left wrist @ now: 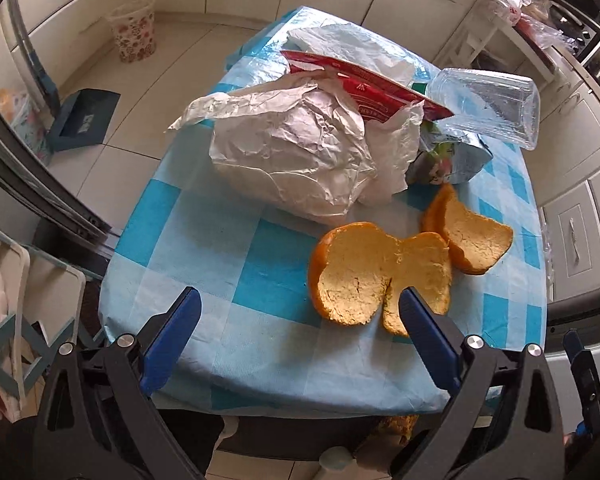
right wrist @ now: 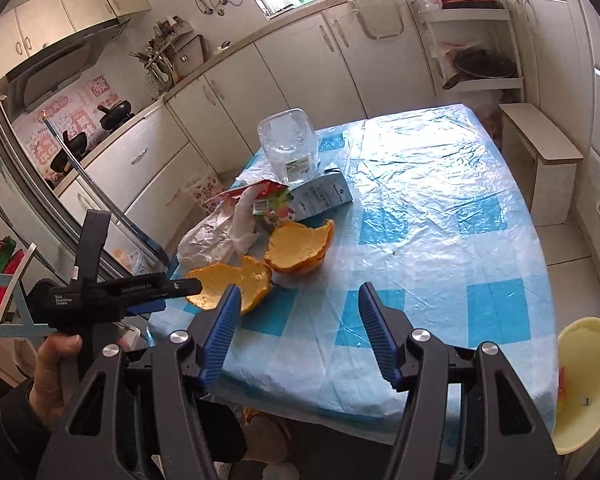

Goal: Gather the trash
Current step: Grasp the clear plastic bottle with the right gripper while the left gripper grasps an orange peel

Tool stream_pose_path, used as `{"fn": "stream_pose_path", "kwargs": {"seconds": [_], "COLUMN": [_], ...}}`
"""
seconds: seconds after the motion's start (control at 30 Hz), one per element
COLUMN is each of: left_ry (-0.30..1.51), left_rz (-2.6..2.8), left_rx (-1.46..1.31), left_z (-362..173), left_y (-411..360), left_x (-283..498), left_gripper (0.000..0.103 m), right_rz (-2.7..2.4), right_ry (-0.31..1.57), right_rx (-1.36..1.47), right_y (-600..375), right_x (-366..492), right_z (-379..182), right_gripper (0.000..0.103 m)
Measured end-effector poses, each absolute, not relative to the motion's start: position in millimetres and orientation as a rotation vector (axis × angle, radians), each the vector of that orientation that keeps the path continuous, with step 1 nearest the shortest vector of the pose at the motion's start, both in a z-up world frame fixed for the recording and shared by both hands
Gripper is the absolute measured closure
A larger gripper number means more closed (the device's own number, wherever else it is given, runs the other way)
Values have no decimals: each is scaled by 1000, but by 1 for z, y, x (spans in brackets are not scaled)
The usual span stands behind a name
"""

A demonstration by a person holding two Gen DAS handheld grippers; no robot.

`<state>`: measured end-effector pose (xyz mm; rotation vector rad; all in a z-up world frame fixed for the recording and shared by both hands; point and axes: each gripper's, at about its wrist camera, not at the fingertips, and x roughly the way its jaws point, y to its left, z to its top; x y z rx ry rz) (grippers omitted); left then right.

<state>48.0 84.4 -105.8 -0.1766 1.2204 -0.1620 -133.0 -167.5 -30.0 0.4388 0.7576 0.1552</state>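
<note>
On the checked table (left wrist: 228,264) a clear plastic container (left wrist: 488,106) lies tipped (contents unclear) at two o'clock, while the near orange peel (left wrist: 380,272) touches the left claw's (left wrist: 300,308) right fingertip, both left and right claw (right wrist: 296,304) spread apart.

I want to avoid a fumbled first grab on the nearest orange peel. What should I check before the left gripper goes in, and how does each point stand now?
1. Left gripper open and empty: ok, jaws stand wide apart.
2. Nearest orange peel lined up between the fingers: not ok, it lies off to the right, by the right finger.
3. Peel free of other trash: not ok, it touches or overlaps the second peel.
4. Right gripper out of the way: ok, open over bare tablecloth.
5. Crumpled white bag clear of the approach: ok, it lies beyond the peel.
6. Trash bin within reach: cannot tell; a floral basket stands on the floor beyond the table.
</note>
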Motion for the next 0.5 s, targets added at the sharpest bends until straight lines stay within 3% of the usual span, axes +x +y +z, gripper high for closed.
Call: {"fn": "stream_pose_path", "kwargs": {"seconds": [0.13, 0.23, 0.3, 0.37, 0.4, 0.5], "left_ry": [1223, 1224, 1217, 1219, 1224, 1229], "left_rz": [-149, -145, -165, -184, -198, -222], "left_rx": [-125, -90, -81, -94, -105, -126], "left_z": [-113, -116, -116, -115, -116, -115], "left_y": [73, 65, 62, 60, 59, 58], "left_x": [56, 60, 60, 59, 59, 59], "left_gripper": [12, 34, 58, 73, 81, 88], "right_rz": [126, 104, 105, 105, 103, 73], "right_ry": [795, 819, 824, 816, 800, 732], "right_rx": [469, 464, 456, 421, 393, 301], "right_y": [-172, -172, -168, -162, -158, -149], "right_x": [-111, -97, -92, -86, -82, -63], "right_z": [-43, -50, -52, -48, -43, -20], "right_gripper": [44, 44, 44, 43, 36, 17]}}
